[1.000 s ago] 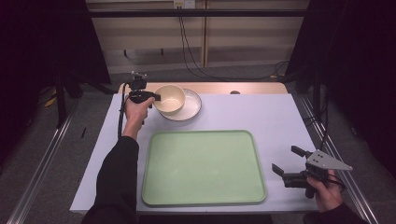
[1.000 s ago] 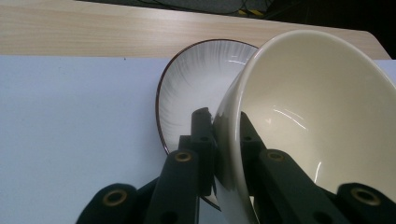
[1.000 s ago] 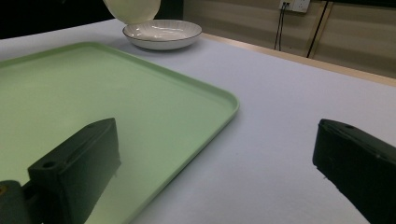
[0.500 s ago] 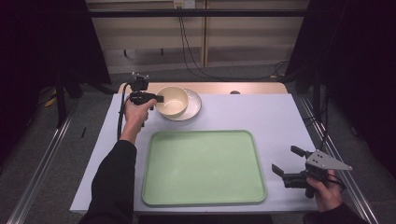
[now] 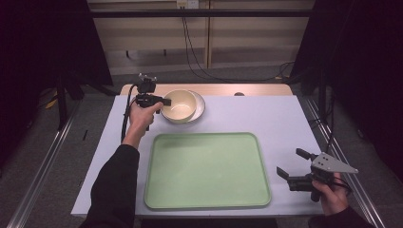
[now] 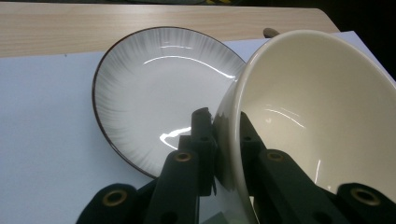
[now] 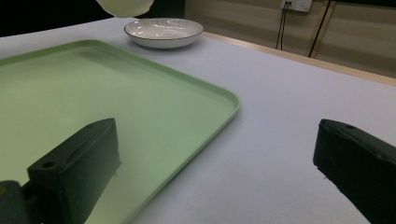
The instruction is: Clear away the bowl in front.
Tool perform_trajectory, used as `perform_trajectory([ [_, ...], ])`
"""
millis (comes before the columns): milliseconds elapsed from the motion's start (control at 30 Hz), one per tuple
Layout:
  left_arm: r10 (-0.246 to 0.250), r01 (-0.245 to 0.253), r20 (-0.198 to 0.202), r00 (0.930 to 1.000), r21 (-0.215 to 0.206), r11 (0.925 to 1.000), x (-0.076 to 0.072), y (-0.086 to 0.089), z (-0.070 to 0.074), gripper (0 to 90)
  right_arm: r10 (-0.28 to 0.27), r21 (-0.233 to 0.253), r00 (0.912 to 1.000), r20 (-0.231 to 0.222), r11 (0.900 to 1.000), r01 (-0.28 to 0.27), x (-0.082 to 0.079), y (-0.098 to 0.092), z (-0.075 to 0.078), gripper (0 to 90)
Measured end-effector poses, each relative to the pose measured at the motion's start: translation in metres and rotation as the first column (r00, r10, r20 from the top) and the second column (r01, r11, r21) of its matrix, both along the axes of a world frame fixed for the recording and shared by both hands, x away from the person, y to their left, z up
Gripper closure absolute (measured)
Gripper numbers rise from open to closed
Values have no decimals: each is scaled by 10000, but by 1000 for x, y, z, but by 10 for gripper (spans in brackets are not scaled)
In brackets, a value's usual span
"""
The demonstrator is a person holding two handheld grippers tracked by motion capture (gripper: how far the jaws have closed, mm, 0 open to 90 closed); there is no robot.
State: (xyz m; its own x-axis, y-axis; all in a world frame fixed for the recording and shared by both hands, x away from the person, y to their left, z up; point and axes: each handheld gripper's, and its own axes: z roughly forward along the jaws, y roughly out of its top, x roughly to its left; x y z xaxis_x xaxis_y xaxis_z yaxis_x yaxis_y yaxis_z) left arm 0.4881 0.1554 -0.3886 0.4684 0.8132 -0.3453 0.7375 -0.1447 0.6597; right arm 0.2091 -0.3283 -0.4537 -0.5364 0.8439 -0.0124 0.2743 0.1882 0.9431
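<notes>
Right gripper (image 5: 291, 169) idling near right with jaws spread beside the green tray (image 5: 207, 171), while far left the left gripper (image 6: 227, 140) is pinching the cream bowl (image 5: 178, 105) by its rim, lifted above the plate (image 6: 159, 93); thin tilted grip risking slip, chipping plate.

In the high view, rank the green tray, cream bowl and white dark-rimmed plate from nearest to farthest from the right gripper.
1. Green plastic tray, just left of the right gripper.
2. Cream ceramic bowl, far side, in the left gripper.
3. White dark-rimmed plate, behind the bowl; nearly level with it.

Glossy ceramic bowl (image 6: 317, 107), matt tray (image 5: 206, 171)
</notes>
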Motion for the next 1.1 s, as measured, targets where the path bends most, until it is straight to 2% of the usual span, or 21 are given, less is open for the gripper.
perform_trajectory([
  [233,-384,383,-65,9992,-105,9992,-3,-9,1,827,16,-32,10000,82,10000,-15,0,0,0,3],
  [300,-389,389,-119,9992,33,9992,-6,-15,1,827,29,-13,10000,91,10000,-29,0,0,0,3],
  [733,-857,854,-155,9962,-168,9962,-13,-34,-1,827,35,-23,9999,117,10000,-35,0,0,0,3],
  [1000,-1131,1129,-210,9934,-101,9936,-16,-45,0,827,27,-47,9998,193,10000,-26,0,0,0,3],
  [1100,-1052,1044,-213,9942,-346,9939,-17,-48,0,827,33,-28,9999,162,10000,-33,0,0,0,3],
])
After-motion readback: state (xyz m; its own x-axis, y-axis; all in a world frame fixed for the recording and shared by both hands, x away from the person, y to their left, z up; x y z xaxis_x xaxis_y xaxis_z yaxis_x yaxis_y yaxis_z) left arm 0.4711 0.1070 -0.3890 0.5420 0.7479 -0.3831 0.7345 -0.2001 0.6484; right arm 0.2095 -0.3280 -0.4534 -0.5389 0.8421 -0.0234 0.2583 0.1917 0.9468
